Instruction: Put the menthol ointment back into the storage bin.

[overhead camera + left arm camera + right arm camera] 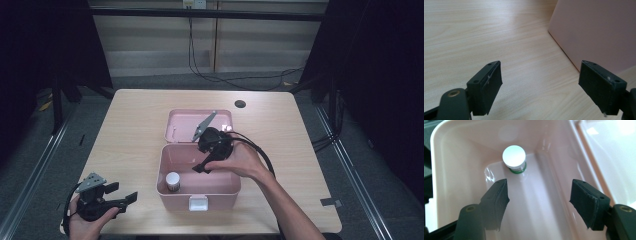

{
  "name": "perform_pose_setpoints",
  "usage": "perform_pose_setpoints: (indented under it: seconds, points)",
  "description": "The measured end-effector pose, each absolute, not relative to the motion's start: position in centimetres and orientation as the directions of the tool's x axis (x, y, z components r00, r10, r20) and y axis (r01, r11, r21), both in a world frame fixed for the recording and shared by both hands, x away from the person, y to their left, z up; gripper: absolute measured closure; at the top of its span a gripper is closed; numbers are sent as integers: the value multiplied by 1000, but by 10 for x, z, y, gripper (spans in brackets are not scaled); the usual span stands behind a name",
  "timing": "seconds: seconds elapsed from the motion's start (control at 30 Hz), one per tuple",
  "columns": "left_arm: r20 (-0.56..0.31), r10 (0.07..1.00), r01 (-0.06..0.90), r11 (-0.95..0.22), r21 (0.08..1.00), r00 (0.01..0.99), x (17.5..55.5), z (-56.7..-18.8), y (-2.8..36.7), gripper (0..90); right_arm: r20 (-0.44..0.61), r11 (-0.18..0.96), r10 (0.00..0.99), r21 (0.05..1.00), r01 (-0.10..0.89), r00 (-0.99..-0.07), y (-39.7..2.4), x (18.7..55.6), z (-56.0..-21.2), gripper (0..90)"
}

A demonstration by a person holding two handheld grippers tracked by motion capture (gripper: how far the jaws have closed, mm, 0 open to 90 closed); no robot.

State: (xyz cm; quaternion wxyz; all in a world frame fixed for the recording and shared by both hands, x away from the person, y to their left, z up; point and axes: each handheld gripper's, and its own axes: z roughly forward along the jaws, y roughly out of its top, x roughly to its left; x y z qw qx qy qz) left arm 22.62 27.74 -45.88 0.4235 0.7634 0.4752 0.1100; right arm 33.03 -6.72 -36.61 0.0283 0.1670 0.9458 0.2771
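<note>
In the high view the right gripper (204, 167) hangs over the open pink box (198, 191), the hand tilting it down, while a small white-capped bottle (173, 181) stands in the box's near left corner; the left gripper (125, 194) lies level at the table's (135, 130) near left edge. The left gripper view shows its jaws apart and empty beside the box wall (596, 32). The right gripper view shows jaws spread, nothing between them, the bottle (514, 157) beyond them; no writing is legible.
</note>
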Motion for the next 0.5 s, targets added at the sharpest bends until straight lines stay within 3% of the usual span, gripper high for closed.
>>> perform_pose_setpoints:
  seconds: [0.5]
  points:
    - [-232, 819, 632, -192, 751, 525, 226, -459, 277, 186, 16, 672, 458, 648, 358, -889, -133, 311, -357, 296]
